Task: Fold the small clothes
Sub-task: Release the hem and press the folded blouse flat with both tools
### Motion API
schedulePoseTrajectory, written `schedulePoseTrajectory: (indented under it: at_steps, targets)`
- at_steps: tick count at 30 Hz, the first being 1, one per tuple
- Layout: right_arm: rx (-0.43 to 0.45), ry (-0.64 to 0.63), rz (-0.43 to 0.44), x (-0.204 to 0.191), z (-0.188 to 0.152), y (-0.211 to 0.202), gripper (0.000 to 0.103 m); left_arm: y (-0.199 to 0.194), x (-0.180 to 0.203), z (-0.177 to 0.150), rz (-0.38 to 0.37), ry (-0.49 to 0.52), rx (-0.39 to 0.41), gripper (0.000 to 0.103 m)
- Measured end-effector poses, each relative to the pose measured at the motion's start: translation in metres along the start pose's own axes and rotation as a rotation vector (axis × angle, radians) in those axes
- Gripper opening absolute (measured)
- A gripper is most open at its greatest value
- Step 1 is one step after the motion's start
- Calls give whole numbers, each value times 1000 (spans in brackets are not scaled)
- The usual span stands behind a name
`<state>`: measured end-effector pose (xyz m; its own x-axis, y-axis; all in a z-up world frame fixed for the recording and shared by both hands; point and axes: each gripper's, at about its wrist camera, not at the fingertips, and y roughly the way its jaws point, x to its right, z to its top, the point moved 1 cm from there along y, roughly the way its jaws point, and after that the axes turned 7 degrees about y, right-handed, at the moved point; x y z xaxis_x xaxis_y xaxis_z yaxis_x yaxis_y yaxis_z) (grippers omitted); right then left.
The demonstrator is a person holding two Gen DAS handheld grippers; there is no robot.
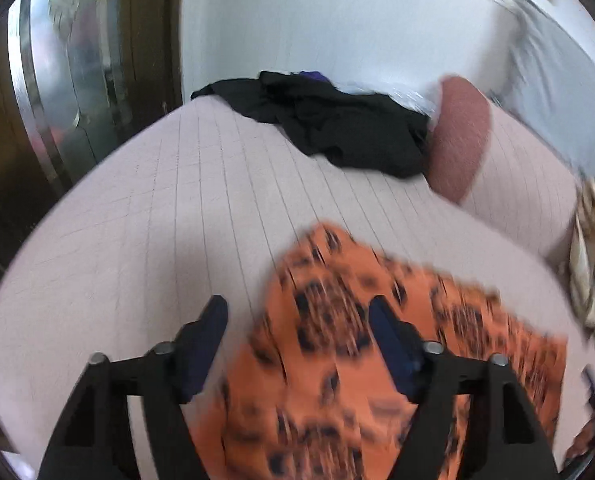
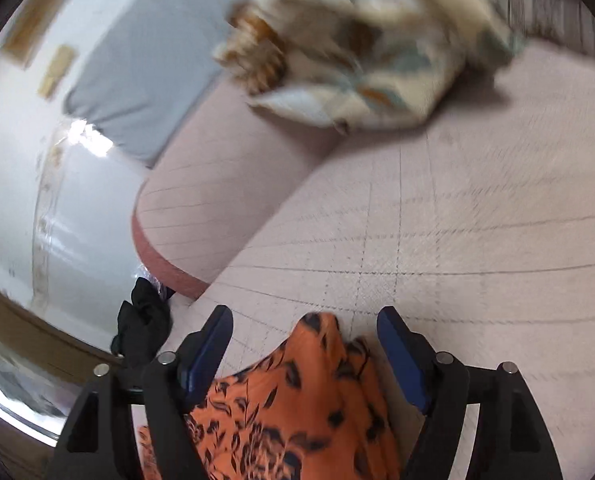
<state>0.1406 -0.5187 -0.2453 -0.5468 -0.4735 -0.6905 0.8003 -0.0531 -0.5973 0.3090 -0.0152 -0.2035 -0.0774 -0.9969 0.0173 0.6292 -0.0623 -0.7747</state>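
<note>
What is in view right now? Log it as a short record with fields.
surface: pale pink quilted bed cover
garment in work: orange cloth with black floral print, lying on the cover
left gripper: open, above the cloth's edge
right gripper: open, a raised tip of the cloth between its fingers, not gripped
other clothes: black crumpled garment pile; cream patterned fabric heap
also: pink bolster pillow
image quality: motion blur
</note>
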Motion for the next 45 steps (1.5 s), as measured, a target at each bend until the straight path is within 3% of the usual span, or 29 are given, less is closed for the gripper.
schedulePoseTrajectory:
  at_steps: [3, 6, 11, 14, 17, 25, 33, 45]
  targets:
    - [-72, -277, -82, -41, -46, -20, 76, -17, 31, -36, 27, 60, -60, 81]
    - [-124, -408, -97, -61, -94, -36, 71, -22, 48, -61, 32, 119, -71, 82]
    - [-223, -484, -158, -55, -160, -52, 67, -3, 45, -91, 90, 140, -122, 83]
    - [-287, -509, -236, -47, -180, -34, 67, 23, 41, -101, 86, 143, -195, 83]
    - [-309, -592, -341, -45, -198, -13, 67, 26, 39, -97, 72, 159, -179, 85]
    - [-262, -674, -406, -60, -208, -7, 68, 12, 41, -96, 86, 235, -104, 85]
    - [-255, -692, -418, -61, -210, -5, 68, -6, 53, -76, 56, 222, -8, 85]
    - [-266, -713, -394, -59, -210, -9, 68, 5, 76, -77, 65, 251, -29, 85]
